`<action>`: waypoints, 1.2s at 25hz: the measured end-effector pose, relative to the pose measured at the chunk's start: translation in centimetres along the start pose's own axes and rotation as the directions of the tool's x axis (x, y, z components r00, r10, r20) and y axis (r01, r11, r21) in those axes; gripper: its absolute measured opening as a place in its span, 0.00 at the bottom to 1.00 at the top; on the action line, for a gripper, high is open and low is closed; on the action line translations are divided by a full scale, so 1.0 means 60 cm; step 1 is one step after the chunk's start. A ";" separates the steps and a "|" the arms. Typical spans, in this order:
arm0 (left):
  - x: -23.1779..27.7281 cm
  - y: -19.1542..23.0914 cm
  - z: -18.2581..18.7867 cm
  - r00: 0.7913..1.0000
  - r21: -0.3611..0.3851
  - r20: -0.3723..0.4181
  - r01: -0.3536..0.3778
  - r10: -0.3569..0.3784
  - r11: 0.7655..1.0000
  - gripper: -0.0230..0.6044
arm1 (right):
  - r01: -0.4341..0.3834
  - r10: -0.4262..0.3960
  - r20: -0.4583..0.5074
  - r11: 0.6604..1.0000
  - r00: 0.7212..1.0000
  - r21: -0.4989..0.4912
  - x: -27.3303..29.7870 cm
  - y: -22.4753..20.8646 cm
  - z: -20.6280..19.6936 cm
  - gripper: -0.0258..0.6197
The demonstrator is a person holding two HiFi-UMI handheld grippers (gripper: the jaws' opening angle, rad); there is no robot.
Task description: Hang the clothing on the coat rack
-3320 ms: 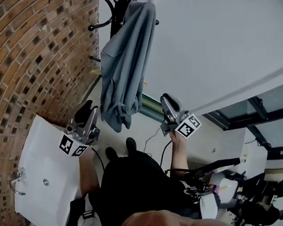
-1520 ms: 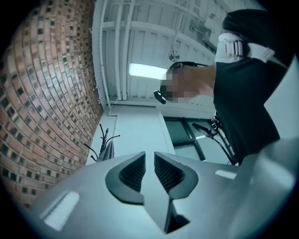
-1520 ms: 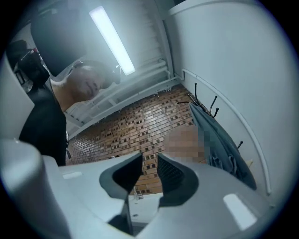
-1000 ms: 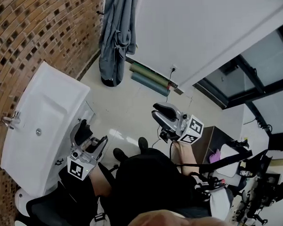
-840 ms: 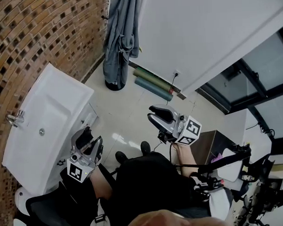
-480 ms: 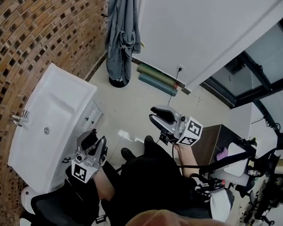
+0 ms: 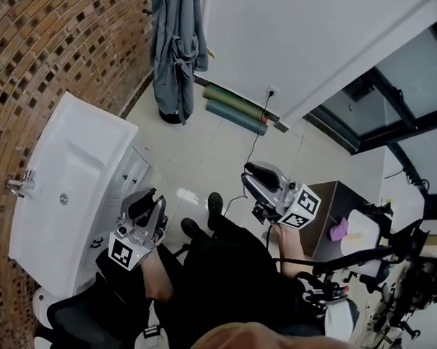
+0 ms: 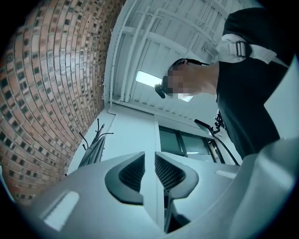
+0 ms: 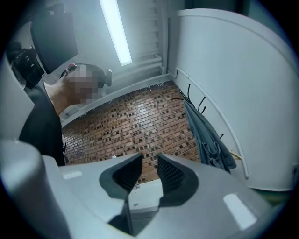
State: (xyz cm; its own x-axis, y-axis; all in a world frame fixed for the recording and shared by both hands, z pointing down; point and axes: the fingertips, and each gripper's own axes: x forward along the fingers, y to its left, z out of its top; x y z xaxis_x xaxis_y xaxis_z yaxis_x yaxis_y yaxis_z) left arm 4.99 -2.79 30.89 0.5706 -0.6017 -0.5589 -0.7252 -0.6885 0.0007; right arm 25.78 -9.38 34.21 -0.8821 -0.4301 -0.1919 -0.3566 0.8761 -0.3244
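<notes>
Brick wall (image 7: 47,62) and white wall meet at the far corner of the floor (image 7: 218,156). The coat rack (image 7: 175,119) stands in that corner, with a white sink (image 7: 94,150) along the brick side.

The grey garment (image 7: 173,56) already hangs on the rack, well apart from both grippers, which are held near the person's body. Its long axis runs vertically. The upper end is caught on the hooks and the lower end reaches almost to the rack's base.

The left gripper (image 7: 149,202) holds nothing. Its jaws have just been closing and now stand a narrow slit apart, with only the far wall showing between them. The right gripper (image 7: 260,172) is also empty, its jaws a similar small gap apart.

The hang looks like the main risk. The cloth appears bunched to one side of the pole, not spread over it, so its weight may sit on a single hook. A nudge, or the fabric settling, could slide it off onto the floor. Reaching back in to tidy it could tip the slim rack.
</notes>
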 end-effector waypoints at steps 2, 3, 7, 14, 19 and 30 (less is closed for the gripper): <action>0.010 -0.003 0.015 1.000 0.016 0.024 -0.002 0.002 1.000 0.10 | 0.012 -0.012 0.006 1.000 1.000 0.009 -0.015 -0.004 -0.003 0.20; 0.013 -0.008 0.026 1.000 0.031 0.028 -0.003 0.002 0.999 0.10 | 0.014 -0.014 0.011 1.000 1.000 0.016 -0.021 -0.007 -0.003 0.20; 0.011 -0.018 0.062 1.000 0.116 -0.017 -0.024 0.026 0.993 0.11 | -0.015 0.012 0.044 0.998 0.999 0.054 -0.010 -0.026 0.002 0.20; 0.045 -0.037 0.077 0.994 0.157 -0.019 -0.107 0.112 0.982 0.08 | -0.102 0.103 0.032 0.994 0.994 -0.038 0.012 -0.019 0.045 0.20; 0.088 -0.064 0.058 0.996 0.171 -0.045 -0.069 0.078 0.983 0.07 | -0.073 0.074 0.042 0.997 0.996 -0.022 -0.031 -0.062 0.057 0.20; 0.175 -0.105 -0.002 0.992 0.157 -0.107 -0.042 0.060 0.987 0.04 | -0.100 0.099 -0.007 0.992 0.995 -0.079 -0.084 -0.093 0.071 0.04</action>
State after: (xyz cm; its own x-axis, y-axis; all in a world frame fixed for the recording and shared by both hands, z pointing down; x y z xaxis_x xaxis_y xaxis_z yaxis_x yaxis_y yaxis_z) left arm 15.61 -4.82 25.10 0.5642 -0.6817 -0.4659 -0.8004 -0.5900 -0.1060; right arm 33.54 -13.05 33.03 -0.9155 -0.3392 -0.2163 -0.2899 0.9291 -0.2297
